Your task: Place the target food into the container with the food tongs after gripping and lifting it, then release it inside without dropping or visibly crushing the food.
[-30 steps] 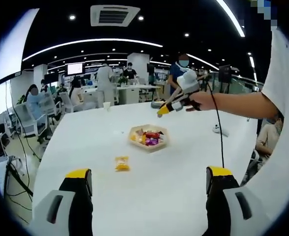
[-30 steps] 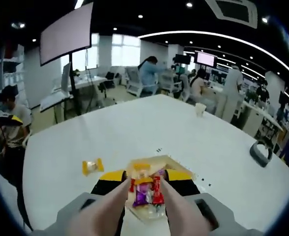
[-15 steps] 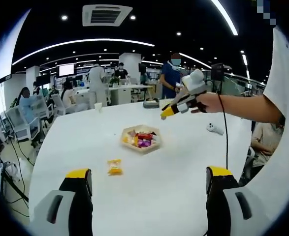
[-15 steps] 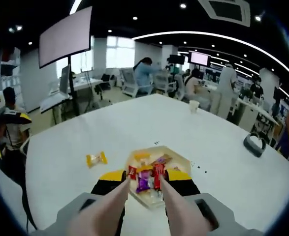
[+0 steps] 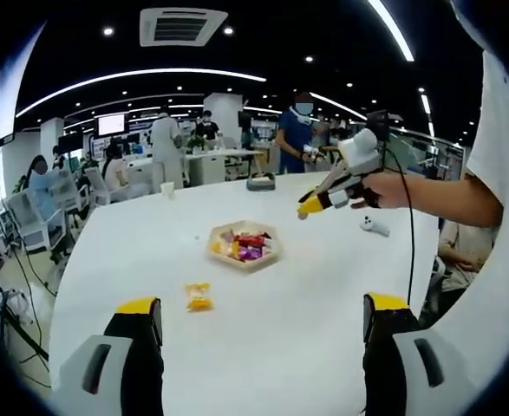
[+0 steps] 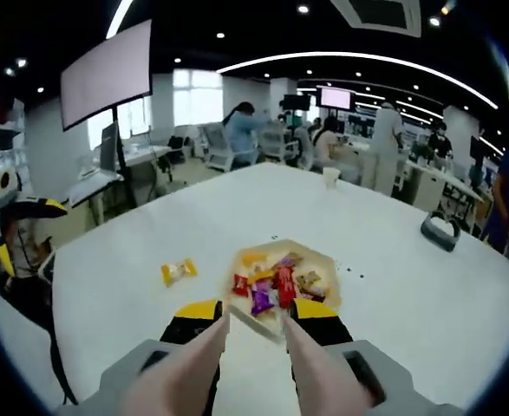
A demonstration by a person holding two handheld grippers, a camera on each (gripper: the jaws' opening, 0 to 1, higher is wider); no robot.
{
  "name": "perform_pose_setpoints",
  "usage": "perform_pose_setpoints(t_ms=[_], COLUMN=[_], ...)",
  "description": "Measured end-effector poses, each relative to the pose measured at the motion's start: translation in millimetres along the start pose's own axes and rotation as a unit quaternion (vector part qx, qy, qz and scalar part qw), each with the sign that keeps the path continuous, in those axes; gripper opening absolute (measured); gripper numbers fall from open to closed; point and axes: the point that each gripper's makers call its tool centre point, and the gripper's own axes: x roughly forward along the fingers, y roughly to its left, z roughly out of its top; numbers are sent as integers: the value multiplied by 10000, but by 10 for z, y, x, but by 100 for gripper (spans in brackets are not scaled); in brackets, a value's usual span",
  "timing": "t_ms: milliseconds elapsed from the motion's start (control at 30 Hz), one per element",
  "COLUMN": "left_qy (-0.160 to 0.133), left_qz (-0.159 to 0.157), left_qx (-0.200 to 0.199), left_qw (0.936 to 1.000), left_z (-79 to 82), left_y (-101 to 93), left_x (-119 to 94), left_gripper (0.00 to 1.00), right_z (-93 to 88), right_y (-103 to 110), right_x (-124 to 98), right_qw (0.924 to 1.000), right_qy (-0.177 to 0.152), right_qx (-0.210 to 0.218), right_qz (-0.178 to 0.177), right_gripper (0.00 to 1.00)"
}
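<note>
On the white table (image 5: 263, 321) in the left gripper view, a yellow-wrapped candy (image 5: 199, 296) lies alone on bare tabletop, just short of the hexagonal tray (image 5: 244, 246) of mixed wrapped sweets and a little to its left. The left gripper (image 5: 263, 325) has its yellow-tipped jaws standing wide apart with nothing between them, and the candy sits ahead of them, nearer the left jaw, its long axis running roughly away from the camera. The right gripper (image 5: 310, 206) hangs above the table beyond and to the right of the tray, held in a hand (image 5: 386, 189). Seen from the right gripper view, the tray (image 6: 282, 276) lies just beyond the tips of the right gripper (image 6: 254, 314), whose pale tong blades run up between its jaws and stand a narrow gap apart, holding nothing. The candy (image 6: 178, 271) rests to the left of the tray, apart from it, off the line of the tongs and lying slantwise across the view. By my judgement the tongs must swing left to straddle it.
</note>
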Motion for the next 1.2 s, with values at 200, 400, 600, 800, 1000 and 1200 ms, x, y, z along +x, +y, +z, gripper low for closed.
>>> perform_pose_setpoints(t_ms=[200,400,600,800,1000,1200], left_qy=[6,43,50,61,44,56], left_qz=[-40,-82,-118,-214,-290,-311], left_qx=[31,40,58,87,104,119], left_qw=[10000,9999,9999,9997,9995,9994], left_z=[-9,-23,-15,-3,12,13], left_y=[-43,-70,-86,-116,-140,-119], left_x=[22,46,79,141,174,175], left_gripper=[97,97,97,97,96,96], right_z=[-179,-297,-393,-568,-804,-763], right_y=[104,107,121,178,298,309], right_x=[-70,-146,-254,-328,-335,-330], right_qw=[10000,9999,9998,9994,9987,9986], right_qy=[57,98,-52,-1,149,110], right_qx=[70,-78,128,222,406,460], right_qz=[-33,-98,-163,-268,-251,-252], right_gripper=[30,30,30,30,30,30])
